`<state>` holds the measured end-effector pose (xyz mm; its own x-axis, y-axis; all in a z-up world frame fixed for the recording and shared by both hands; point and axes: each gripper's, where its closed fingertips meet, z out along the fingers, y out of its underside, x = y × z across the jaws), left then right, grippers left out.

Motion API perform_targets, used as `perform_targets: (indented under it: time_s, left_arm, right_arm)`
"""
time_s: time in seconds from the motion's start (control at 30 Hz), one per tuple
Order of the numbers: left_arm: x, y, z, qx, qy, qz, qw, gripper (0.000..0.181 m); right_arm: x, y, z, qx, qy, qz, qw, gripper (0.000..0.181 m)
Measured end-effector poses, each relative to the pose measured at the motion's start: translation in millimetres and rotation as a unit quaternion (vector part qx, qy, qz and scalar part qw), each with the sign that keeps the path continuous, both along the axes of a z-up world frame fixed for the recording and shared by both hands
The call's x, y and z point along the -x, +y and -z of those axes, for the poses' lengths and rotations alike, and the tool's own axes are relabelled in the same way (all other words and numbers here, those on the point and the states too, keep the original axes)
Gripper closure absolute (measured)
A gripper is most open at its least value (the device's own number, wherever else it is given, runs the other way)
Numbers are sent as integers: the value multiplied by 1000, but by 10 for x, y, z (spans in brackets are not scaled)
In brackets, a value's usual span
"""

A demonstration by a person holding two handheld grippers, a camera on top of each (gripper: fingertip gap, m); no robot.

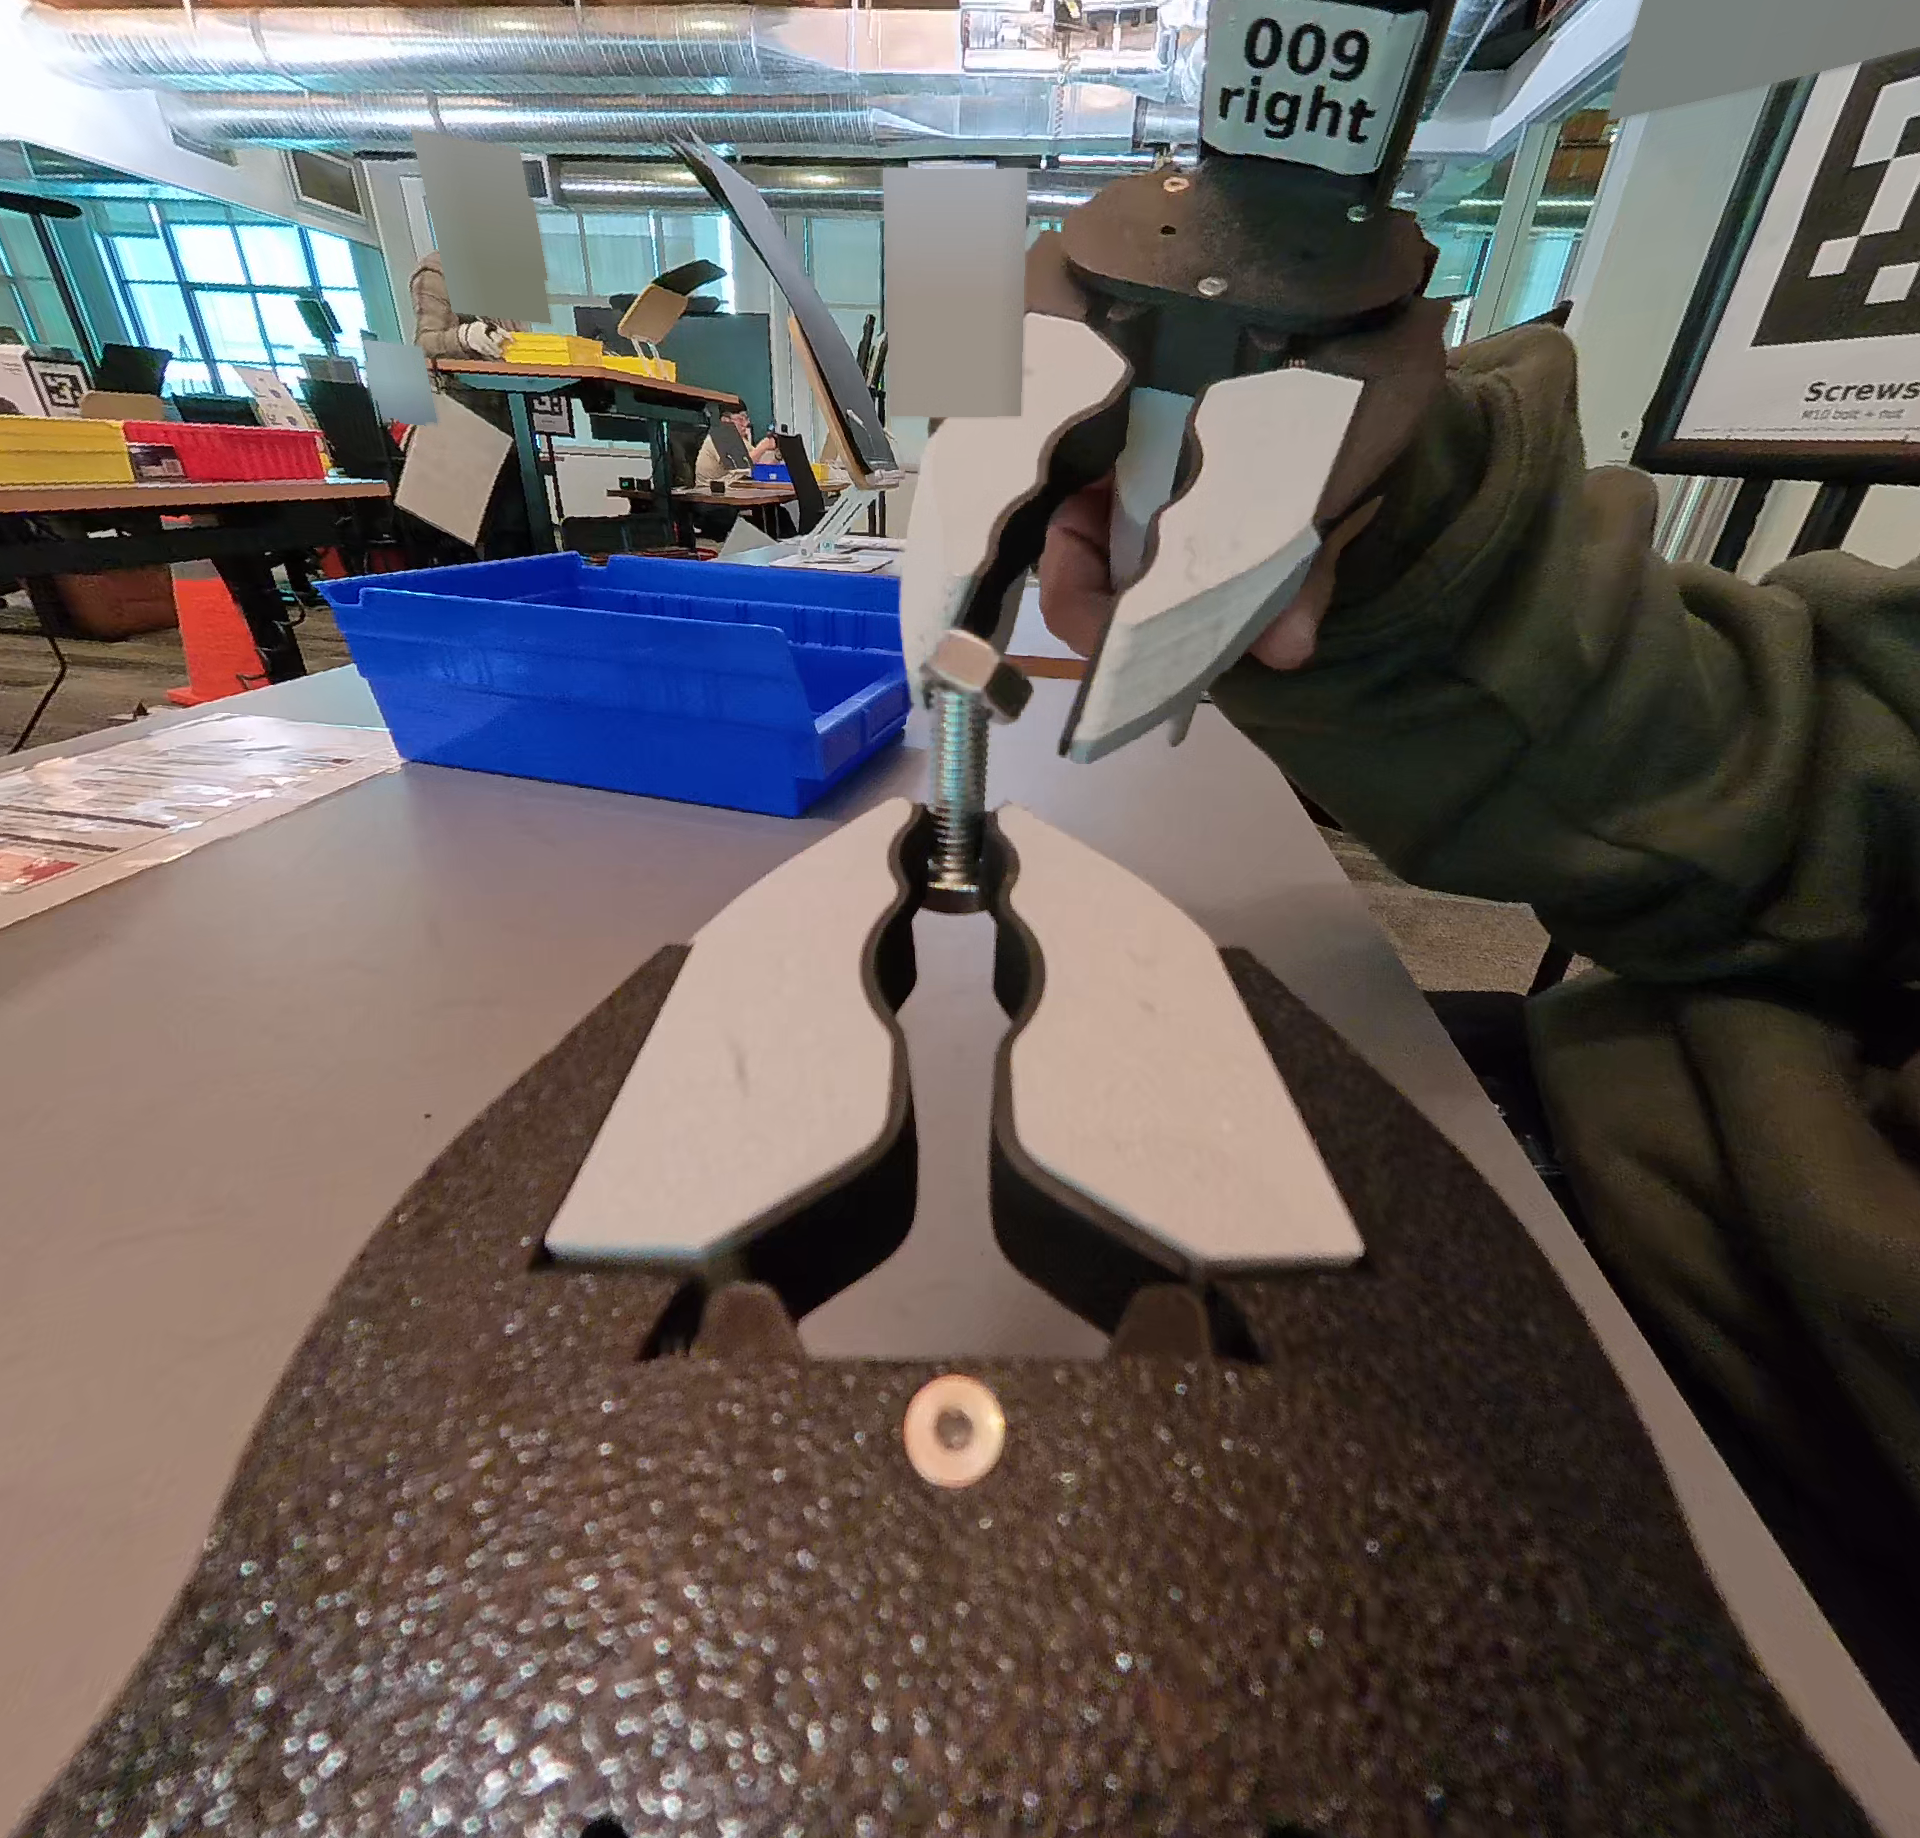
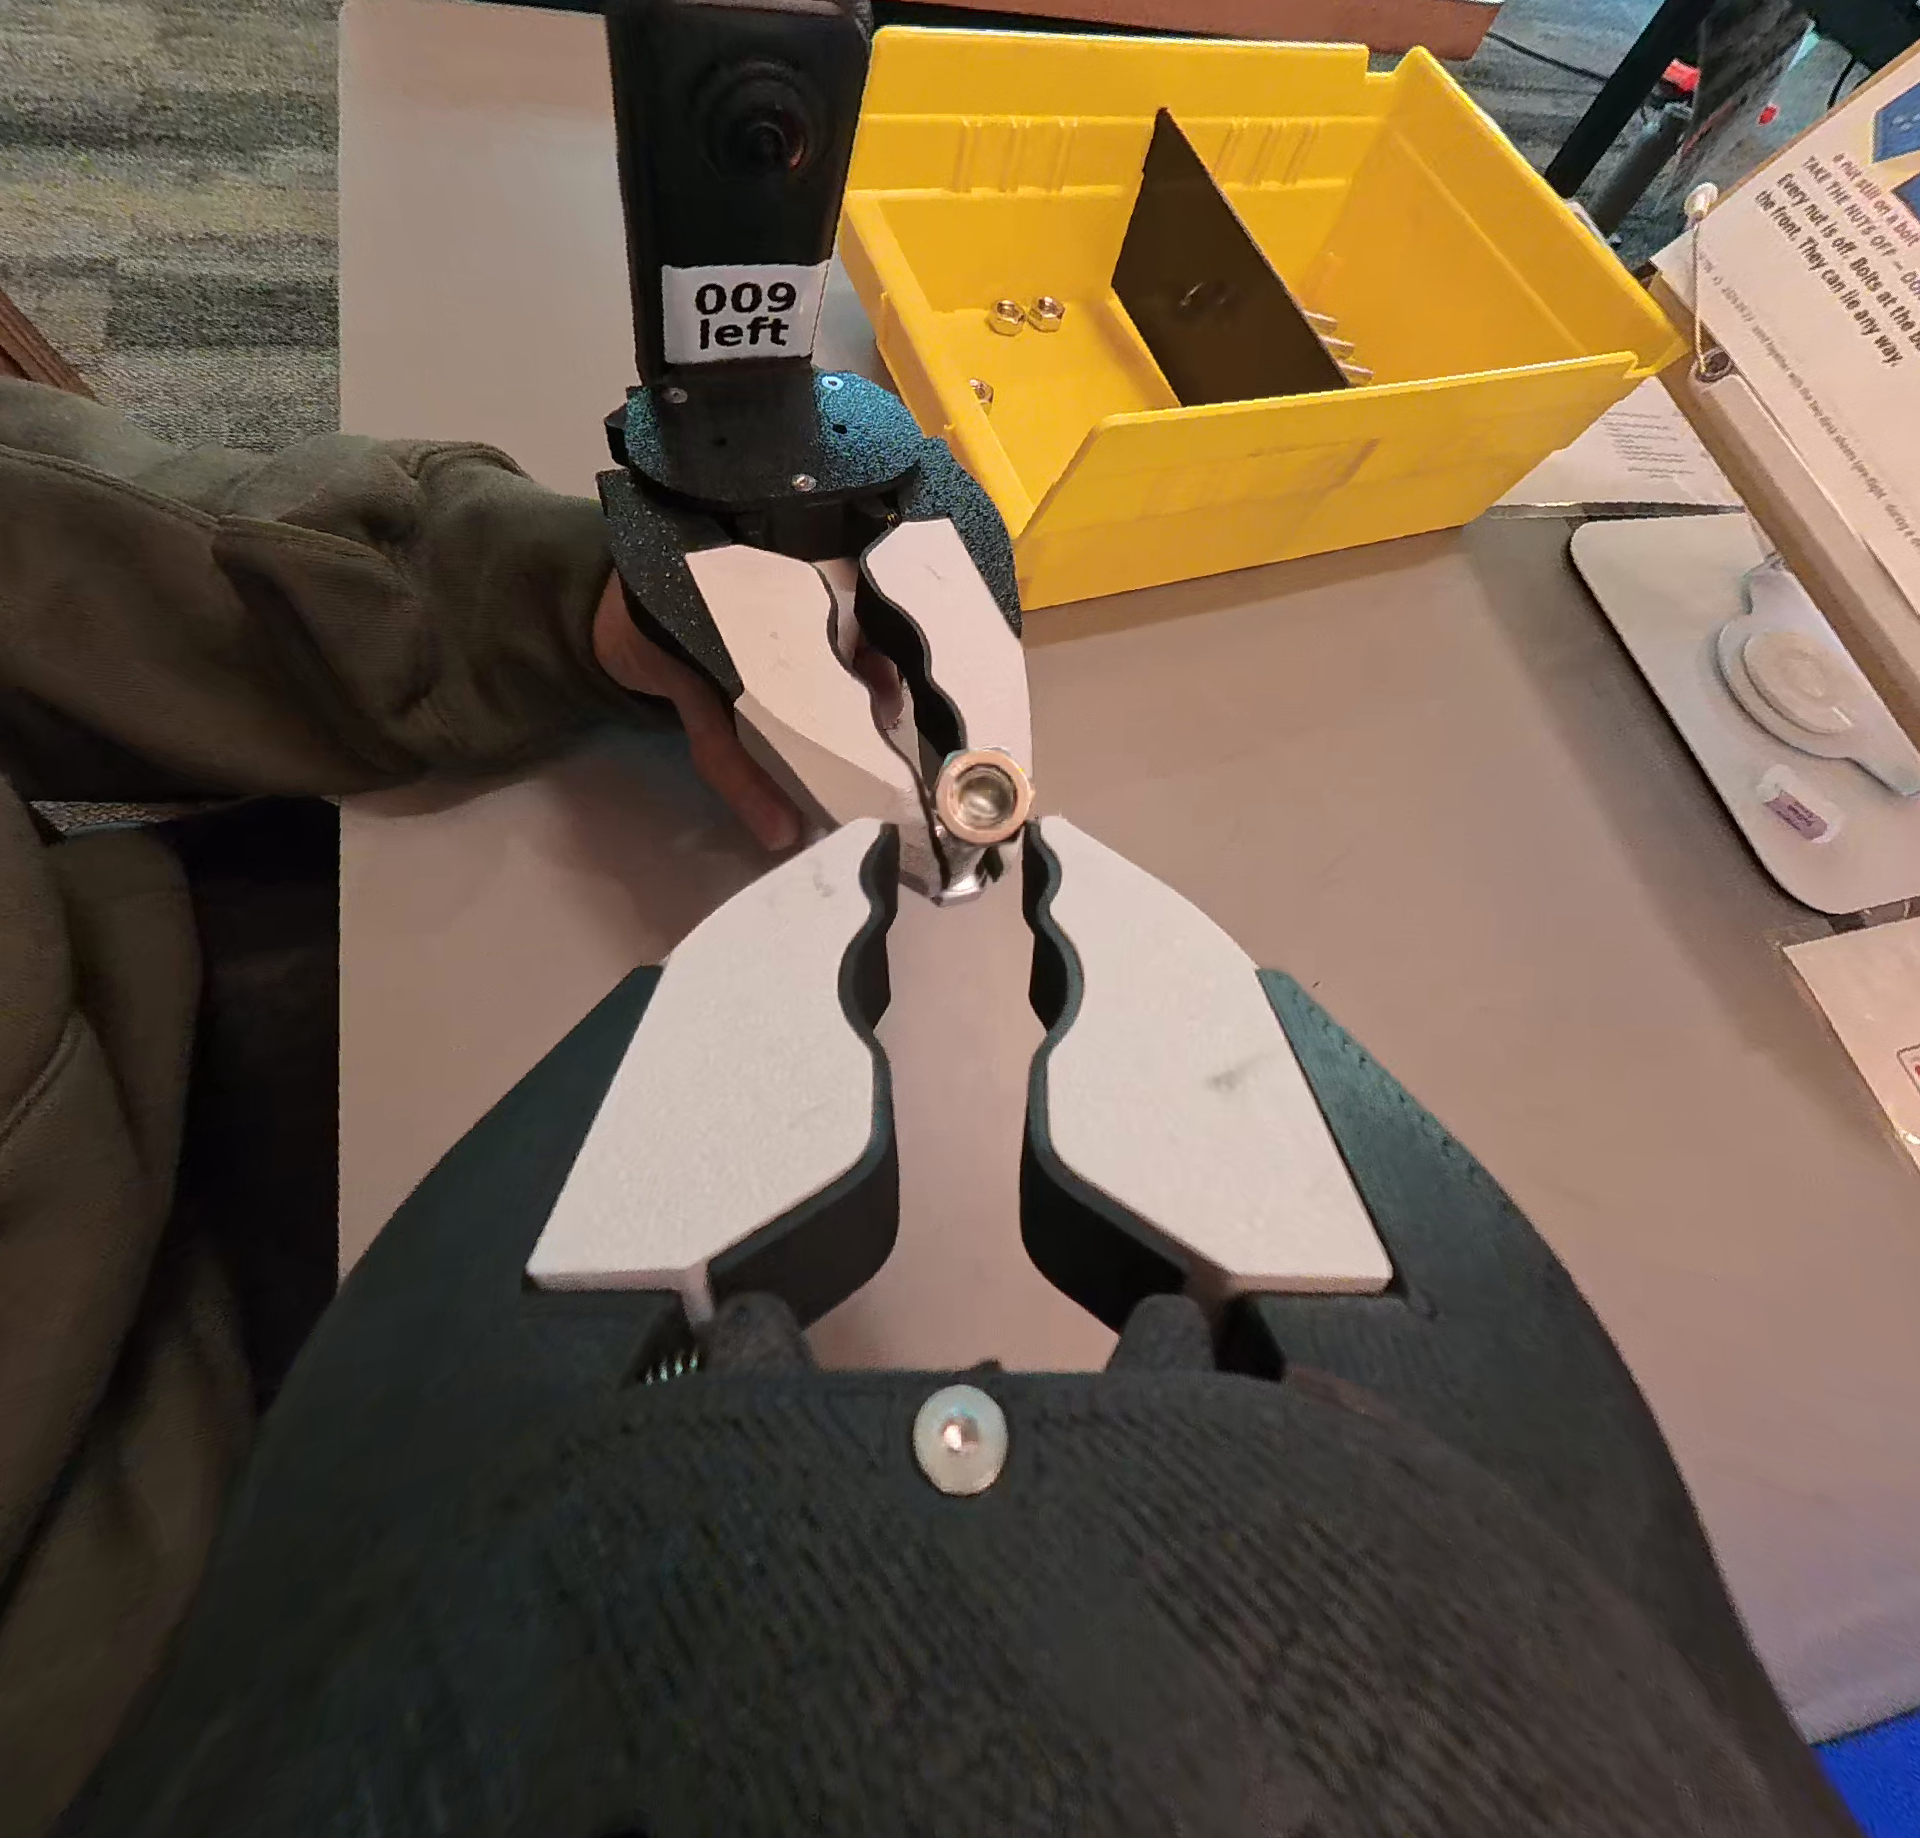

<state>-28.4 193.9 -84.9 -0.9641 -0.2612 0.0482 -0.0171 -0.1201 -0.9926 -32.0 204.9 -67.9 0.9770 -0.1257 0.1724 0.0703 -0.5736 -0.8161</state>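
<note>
My left gripper [image 1: 954, 824] is shut on the threaded shank of a silver bolt [image 1: 951, 770] and holds it upright above the grey table [image 1: 364, 1009]. A hex nut [image 1: 977, 676] sits at the bolt's top end. My right gripper [image 1: 1008, 699] comes down from above with its jaws open on either side of the nut; one finger [image 1: 966, 500] touches it and the other stands apart. In the right wrist view the nut [image 2: 982, 801] shows end-on just past my right gripper [image 2: 961, 841], with the left gripper [image 2: 940, 780] reaching in from the upper left.
A blue bin [image 1: 623, 687] stands behind the bolt. A yellow bin [image 2: 1299, 479] with a black divider [image 2: 1216, 302] holds loose nuts [image 2: 1023, 315] and bolts [image 2: 1340, 346]. A printed sheet [image 1: 156, 801] lies at the left. A sign on a white stand [image 2: 1714, 687] is at the right. Less than 4 cm separates the two grippers' tips.
</note>
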Motion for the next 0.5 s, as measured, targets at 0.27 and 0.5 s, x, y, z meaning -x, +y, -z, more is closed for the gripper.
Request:
perform_targets:
  time_s: [0.27, 0.5]
  left_arm:
    - [-7, 9, 17, -5, 10, 2, 1000, 172]
    - [-11, -25, 55, -24, 5, -3, 1000, 172]
  right_arm:
    - [-29, 67, 63, -30, 4, 12, 999, 165]
    - [-22, 16, 99, -55, -11, 34, 998, 164]
